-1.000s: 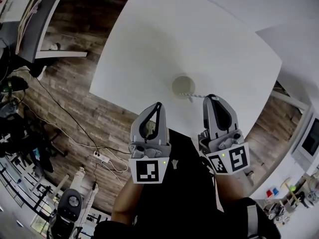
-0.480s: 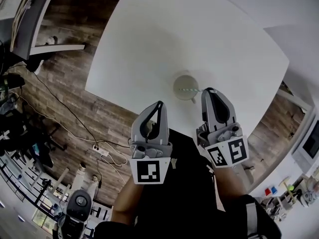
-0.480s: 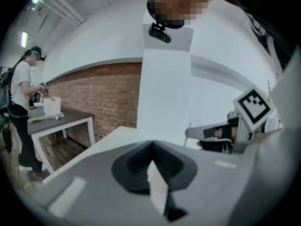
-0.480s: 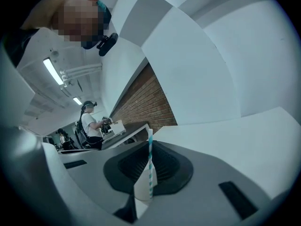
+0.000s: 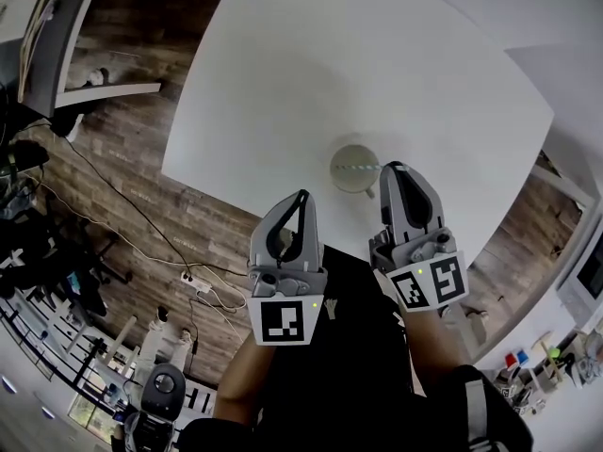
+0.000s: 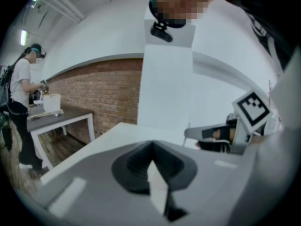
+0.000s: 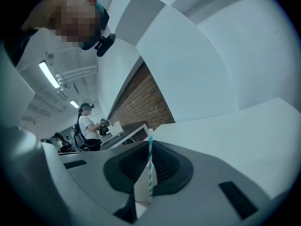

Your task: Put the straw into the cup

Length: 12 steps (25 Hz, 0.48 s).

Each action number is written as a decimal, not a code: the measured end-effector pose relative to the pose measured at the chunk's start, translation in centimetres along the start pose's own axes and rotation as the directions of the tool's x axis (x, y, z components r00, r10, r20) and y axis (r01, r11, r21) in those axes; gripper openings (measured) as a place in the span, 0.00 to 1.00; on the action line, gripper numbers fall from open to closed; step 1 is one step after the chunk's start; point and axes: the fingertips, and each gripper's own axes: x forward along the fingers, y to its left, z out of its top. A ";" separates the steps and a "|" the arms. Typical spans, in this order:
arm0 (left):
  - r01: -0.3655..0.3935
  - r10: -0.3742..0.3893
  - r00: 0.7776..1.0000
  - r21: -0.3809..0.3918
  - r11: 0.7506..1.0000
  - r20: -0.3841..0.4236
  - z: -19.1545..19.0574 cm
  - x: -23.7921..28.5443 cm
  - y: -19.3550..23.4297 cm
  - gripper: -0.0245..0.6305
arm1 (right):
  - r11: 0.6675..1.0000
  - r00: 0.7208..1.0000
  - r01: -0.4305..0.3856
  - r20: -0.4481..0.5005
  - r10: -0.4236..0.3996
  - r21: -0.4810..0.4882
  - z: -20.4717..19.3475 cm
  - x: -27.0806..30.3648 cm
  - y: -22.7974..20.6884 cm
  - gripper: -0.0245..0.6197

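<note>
The right gripper (image 5: 393,169) points forward just beside the cup (image 5: 345,181), its jaws closed on the straw (image 7: 150,166), whose end lies over the cup. The left gripper (image 5: 301,198) is near, jaws together, empty.

Open tabletop (image 5: 283,73) around cup (image 5: 345,181), straw (image 5: 362,168) over mouth

light: even, ceiling strips | edges — fisheye-warped, vignetted | foreground — blurred
</note>
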 end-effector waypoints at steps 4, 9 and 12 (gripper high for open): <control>0.000 0.000 1.000 -0.004 1.000 -0.017 -0.4 0.2 0.1 0.04 | 1.000 1.000 0.013 0.001 -0.013 0.027 0.0 0.3 -0.7 0.07; 0.011 -0.011 0.999 0.003 1.000 -0.037 -0.9 0.5 -0.1 0.04 | 0.999 1.000 0.022 0.001 -0.022 0.040 -0.1 0.4 -1.4 0.07; 0.003 -0.004 1.000 -0.009 1.000 -0.024 -0.8 0.7 0.0 0.04 | 0.998 1.000 0.021 0.001 -0.021 0.051 -0.3 0.7 -1.5 0.07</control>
